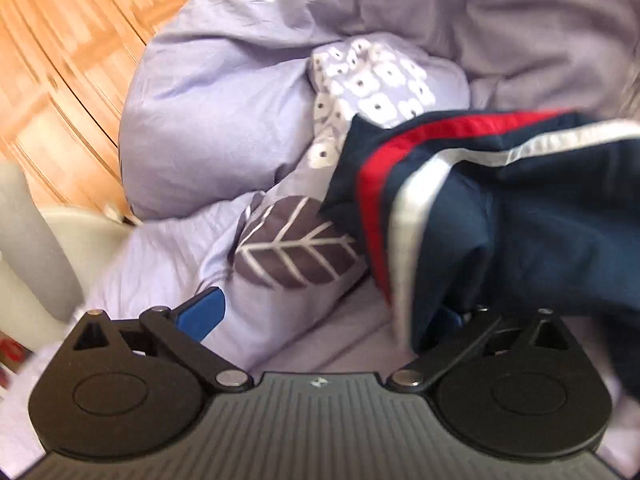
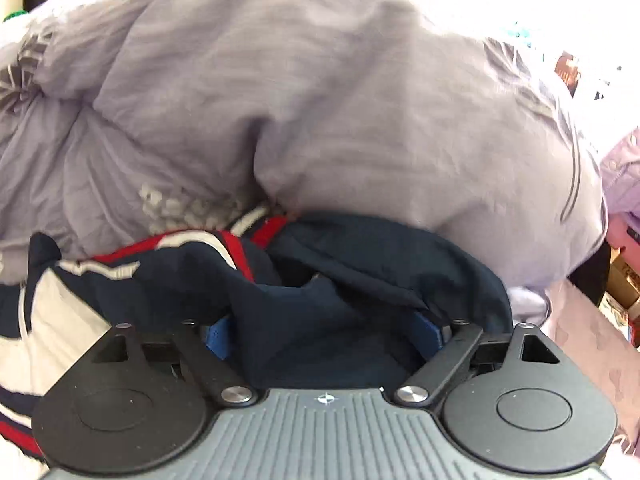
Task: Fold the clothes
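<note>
A navy garment (image 1: pixel 520 216) with red and white stripes lies bunched on a lilac duvet (image 1: pixel 208 128). My left gripper (image 1: pixel 328 316) is open; its left blue finger (image 1: pixel 200 314) is bare and the garment drapes over its right finger, which is mostly hidden. In the right wrist view the same navy garment (image 2: pixel 340 300) fills the gap between my right gripper's (image 2: pixel 328 332) wide-apart blue fingers (image 2: pixel 218 336), lying over them.
The rumpled lilac duvet (image 2: pixel 320 100) with flower and leaf prints rises behind the garment. A wooden wardrobe (image 1: pixel 60 80) stands at the left. A pink garment (image 2: pixel 624 168) and cluttered items are at the right edge.
</note>
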Tool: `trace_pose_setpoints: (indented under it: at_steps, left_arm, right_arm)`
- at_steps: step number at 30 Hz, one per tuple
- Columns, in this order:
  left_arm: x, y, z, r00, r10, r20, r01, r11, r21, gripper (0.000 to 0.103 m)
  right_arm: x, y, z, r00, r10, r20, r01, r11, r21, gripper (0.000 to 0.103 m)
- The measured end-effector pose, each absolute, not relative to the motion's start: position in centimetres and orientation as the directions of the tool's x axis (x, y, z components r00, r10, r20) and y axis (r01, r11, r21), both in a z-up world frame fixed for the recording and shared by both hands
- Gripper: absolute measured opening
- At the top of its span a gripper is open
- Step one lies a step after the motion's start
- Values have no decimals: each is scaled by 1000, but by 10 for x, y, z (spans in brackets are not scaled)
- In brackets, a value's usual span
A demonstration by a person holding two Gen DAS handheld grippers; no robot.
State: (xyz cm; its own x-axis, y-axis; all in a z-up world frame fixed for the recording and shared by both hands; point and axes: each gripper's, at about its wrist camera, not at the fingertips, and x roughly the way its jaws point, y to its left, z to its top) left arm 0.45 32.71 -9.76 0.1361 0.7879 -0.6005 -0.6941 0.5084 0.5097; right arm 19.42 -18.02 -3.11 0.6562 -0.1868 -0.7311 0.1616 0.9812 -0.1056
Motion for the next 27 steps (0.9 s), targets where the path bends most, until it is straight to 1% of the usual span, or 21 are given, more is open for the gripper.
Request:
trace_pose_setpoints:
  at_steps: [1,4,5,7,8,9,10,12,13,15,16,17,18,19,20,21,22,23,24,25,27]
  left_arm:
    - [7,330,-101,117,803,-585,-695,487,529,100]
    - [16,338,-94,120,808,-577,-692,485,535,50]
    - [13,341,-81,141,803,-579,-714,488,503,37]
    - [3,348,-49,189,798,-573,-760,488,428,21]
    - [-3,349,-31,213,813,-542,-780,475,408,21]
    - [-8,348,-10,245,836,-491,-790,465,398,21]
    - [-13,343,9,274,862,-426,-794,453,405,21]
    - [-21,333,47,328,901,-285,-802,425,420,24]
    - [-21,329,56,338,914,-226,-797,406,448,25]
    - [-19,320,74,356,928,-110,-784,361,505,34]
    - [-14,318,72,349,935,-56,-764,319,561,49]
    - [-8,319,63,319,948,-8,-738,254,625,70]
    - [-1,321,53,290,956,43,-707,184,683,85]
    - [5,328,36,251,966,58,-661,127,740,103]
    - [10,343,18,220,975,38,-622,110,775,103]
    - [12,358,1,195,980,-28,-590,140,795,103]
    - [14,374,-14,166,979,-118,-570,193,798,102]
    - [13,386,-23,123,977,-176,-576,214,789,99]
    - [13,398,-31,78,970,-229,-586,230,777,97]
    - [8,403,-29,58,964,-258,-621,237,747,97]
    - [-6,402,-13,109,943,-315,-703,297,646,97]
  right_arm:
    - [194,-177,-37,642,-191,-742,152,981,-121,88]
    - [191,-163,-54,606,-199,-770,116,980,-162,88]
    - [189,-160,-59,599,-198,-776,108,980,-166,88]
    - [187,-157,-65,590,-207,-780,111,978,-175,88]
    - [187,-158,-67,587,-207,-783,116,978,-172,89]
    - [188,-159,-68,583,-203,-787,121,979,-163,90]
    - [188,-161,-69,580,-197,-790,125,980,-153,90]
    - [190,-165,-70,574,-186,-798,134,982,-132,91]
    - [190,-166,-70,572,-181,-800,132,983,-127,92]
    - [189,-162,-71,570,-183,-801,123,983,-137,92]
    - [187,-161,-72,568,-188,-801,118,982,-147,92]
    - [184,-159,-72,567,-194,-800,114,981,-157,93]
    - [183,-158,-71,568,-196,-800,110,981,-162,93]
    - [182,-159,-70,568,-192,-800,108,981,-159,93]
    - [181,-160,-70,568,-187,-802,107,982,-153,93]
    - [182,-160,-70,567,-180,-804,105,984,-146,92]
    - [184,-159,-69,569,-171,-805,103,985,-136,92]
    - [184,-160,-66,572,-156,-806,98,988,-122,92]
    - [181,-161,-62,576,-130,-807,83,992,-100,92]
    - [178,-161,-57,584,-87,-807,54,996,-68,93]
    - [168,-162,-44,602,38,-798,-49,999,10,94]
